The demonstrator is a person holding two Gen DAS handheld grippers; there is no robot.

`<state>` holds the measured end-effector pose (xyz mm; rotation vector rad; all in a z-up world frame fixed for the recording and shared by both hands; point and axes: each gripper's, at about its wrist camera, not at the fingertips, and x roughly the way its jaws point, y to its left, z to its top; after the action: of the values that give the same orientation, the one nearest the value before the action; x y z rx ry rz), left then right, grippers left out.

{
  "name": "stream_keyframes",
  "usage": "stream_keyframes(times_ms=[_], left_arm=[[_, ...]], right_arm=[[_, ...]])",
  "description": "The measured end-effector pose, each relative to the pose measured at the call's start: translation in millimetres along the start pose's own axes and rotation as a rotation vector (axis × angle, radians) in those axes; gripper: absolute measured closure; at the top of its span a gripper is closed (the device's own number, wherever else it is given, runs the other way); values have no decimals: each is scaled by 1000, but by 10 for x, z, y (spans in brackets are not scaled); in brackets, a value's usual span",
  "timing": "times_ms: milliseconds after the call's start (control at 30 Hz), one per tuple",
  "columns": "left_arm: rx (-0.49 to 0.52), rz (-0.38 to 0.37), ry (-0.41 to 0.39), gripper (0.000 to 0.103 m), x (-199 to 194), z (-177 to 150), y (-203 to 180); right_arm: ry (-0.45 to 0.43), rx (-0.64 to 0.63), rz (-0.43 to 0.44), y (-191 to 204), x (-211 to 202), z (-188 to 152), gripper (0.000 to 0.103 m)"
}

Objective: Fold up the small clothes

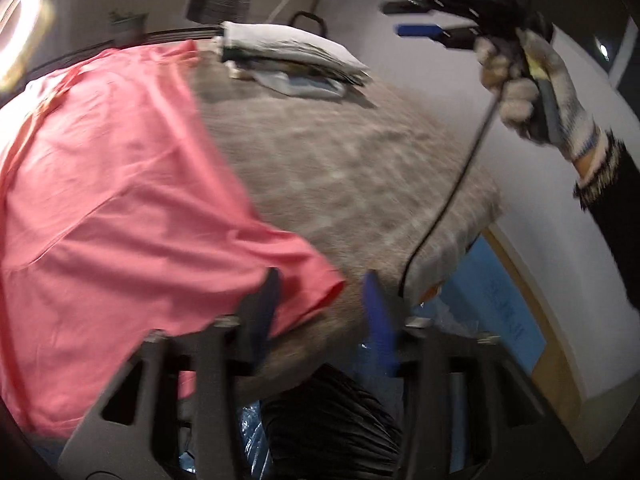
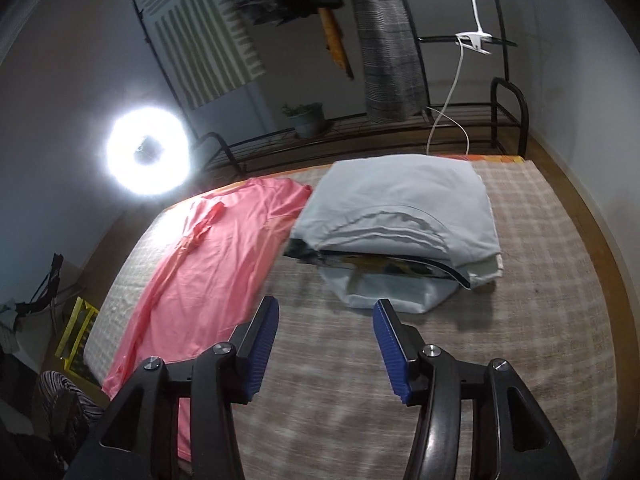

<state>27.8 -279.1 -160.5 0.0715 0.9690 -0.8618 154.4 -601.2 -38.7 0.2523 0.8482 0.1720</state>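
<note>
The left gripper (image 1: 320, 296), black-armed with blue ribbed pads, stands about half open over the near edge of the bed; a corner of the pink cotton T-shirt (image 1: 120, 208) lies against its left finger (image 1: 266, 300), but the pads do not press on it. The right gripper (image 2: 326, 336), the same build, is also about half open with nothing between its pads, hovering above bare bedcover. In the left wrist view it appears at upper right (image 1: 416, 18), held by a hand in a knitted white work glove (image 1: 532, 84) with a black sleeve and a black cable hanging from it.

The pink T-shirt lies spread lengthwise along the left side of the grey-brown checked bedcover (image 2: 520, 280). Just beside its far end sits a stack of folded pale grey-blue clothes (image 2: 400, 216). Beyond the bed's black metal frame (image 2: 508, 112) glow a bright ring lamp (image 2: 148, 152) and a small potted plant (image 2: 306, 118).
</note>
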Motion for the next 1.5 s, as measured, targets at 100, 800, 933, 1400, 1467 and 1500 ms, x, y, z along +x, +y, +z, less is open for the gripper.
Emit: stream_keyframes(times_ms=[100, 800, 933, 1400, 1467, 1500], left_arm=[[53, 64, 22, 47, 176, 13, -149], [-112, 109, -33, 103, 11, 120, 280], [-125, 85, -39, 103, -29, 113, 332], [-208, 4, -64, 103, -184, 28, 554], [-226, 0, -71, 103, -231, 6, 607], [-234, 1, -77, 103, -261, -8, 638]], right_arm=[[20, 17, 28, -95, 138, -11, 51], [225, 124, 192, 788, 2409, 376, 51], [247, 138, 110, 879, 2723, 474, 52], [155, 83, 46, 1038, 2818, 834, 103], [164, 49, -3, 1107, 2817, 885, 103], [176, 35, -25, 1153, 2829, 901, 103]])
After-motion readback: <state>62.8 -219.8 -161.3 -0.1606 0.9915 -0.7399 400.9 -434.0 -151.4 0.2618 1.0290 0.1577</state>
